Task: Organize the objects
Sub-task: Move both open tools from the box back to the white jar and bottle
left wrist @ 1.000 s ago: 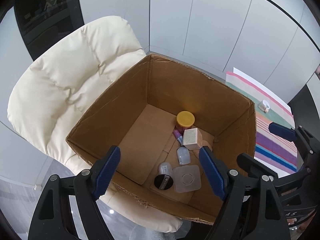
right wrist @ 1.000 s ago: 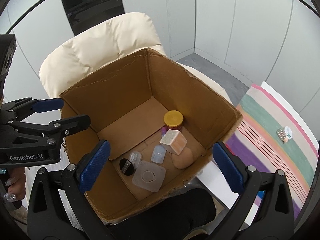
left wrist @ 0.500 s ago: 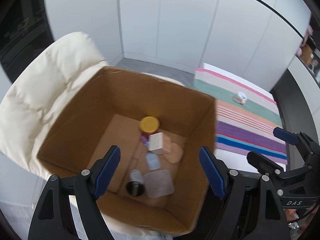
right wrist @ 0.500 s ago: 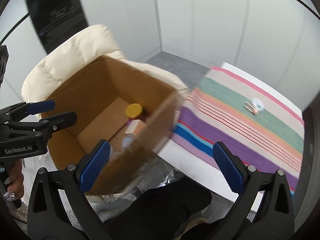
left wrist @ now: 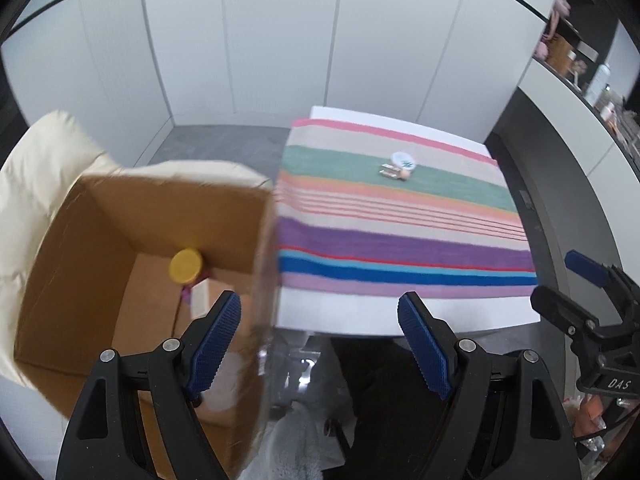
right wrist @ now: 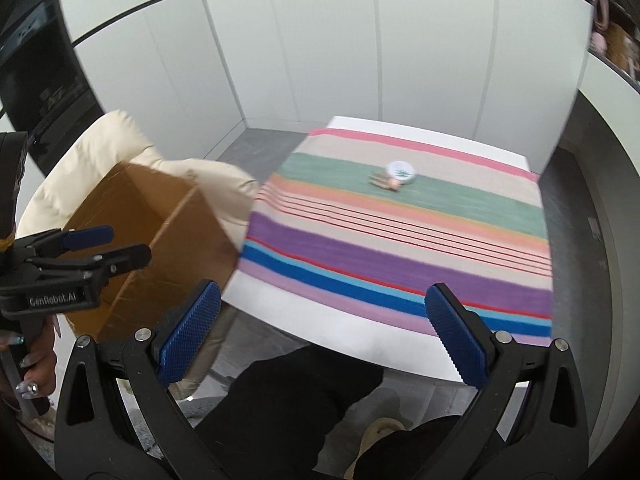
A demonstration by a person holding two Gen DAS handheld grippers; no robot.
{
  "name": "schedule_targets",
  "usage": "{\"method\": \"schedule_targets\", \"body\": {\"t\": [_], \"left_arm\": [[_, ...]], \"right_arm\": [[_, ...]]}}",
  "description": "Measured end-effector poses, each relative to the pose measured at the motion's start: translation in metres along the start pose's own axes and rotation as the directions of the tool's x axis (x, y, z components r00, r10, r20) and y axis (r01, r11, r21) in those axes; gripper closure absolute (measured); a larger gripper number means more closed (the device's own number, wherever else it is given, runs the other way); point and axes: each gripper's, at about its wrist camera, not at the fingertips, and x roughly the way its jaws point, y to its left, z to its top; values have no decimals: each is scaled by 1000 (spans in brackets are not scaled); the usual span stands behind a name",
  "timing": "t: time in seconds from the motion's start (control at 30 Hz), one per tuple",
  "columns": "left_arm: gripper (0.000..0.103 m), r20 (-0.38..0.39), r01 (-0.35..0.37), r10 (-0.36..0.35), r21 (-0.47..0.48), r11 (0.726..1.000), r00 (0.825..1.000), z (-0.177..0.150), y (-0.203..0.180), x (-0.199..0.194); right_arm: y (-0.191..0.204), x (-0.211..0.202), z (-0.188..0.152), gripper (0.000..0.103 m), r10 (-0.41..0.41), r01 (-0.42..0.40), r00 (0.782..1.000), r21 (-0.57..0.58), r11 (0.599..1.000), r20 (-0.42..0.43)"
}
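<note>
Both our views swung from the cardboard box to the striped cloth, left gripper and right gripper spread apart, empty, small white jar far across the cloth

Left tool angled down, jaws wide, empty; right tool likewise

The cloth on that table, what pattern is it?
The cloth has bands of pink, green, peach, purple and blue; the right wrist view shows it best.
</note>
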Motion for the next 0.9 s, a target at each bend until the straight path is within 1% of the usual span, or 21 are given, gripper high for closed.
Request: {"method": "schedule_targets", "body": {"t": [0.1, 0.27, 0.43, 0.53, 0.63, 0.7, 0.83, 0.9], "left_arm": [[21, -5, 29, -29, 17, 999, 1000, 5, -17, 6], [21, -10, 42, -42, 67, 997, 999, 12, -47, 14], [21, -59, 88, -81, 132, 987, 995, 23, -79, 34], [21, -90, 102, -89, 155, 983, 992, 35, -97, 57], [20, -97, 100, -84, 177, 979, 992, 49, -112, 81], [20, -97, 84, -66, 200, 976, 993, 61, -120, 103], [20, -96, 55, -35, 211, 976, 995, 79, -126, 148], [20, -91, 22, -3, 216, 976, 996, 90, -127, 177]], "right_arm": [[-20, -5, -6, 0, -14, 14, 1000, 31, 999, 3], [-50, -12, -14, 0, -35, 34, 999, 77, 996, 8], [-74, -14, -17, 0, -55, 54, 998, 112, 992, 8], [-85, -8, -15, 0, -64, 63, 998, 122, 991, 2], [-101, 5, -10, 0, -73, 73, 997, 128, 989, -5], [-110, 18, -3, 0, -74, 75, 997, 131, 989, -9], [-133, 52, 14, 0, -91, 94, 995, 135, 986, -26], [-143, 71, 22, 0, -102, 107, 994, 136, 985, -45]]}}
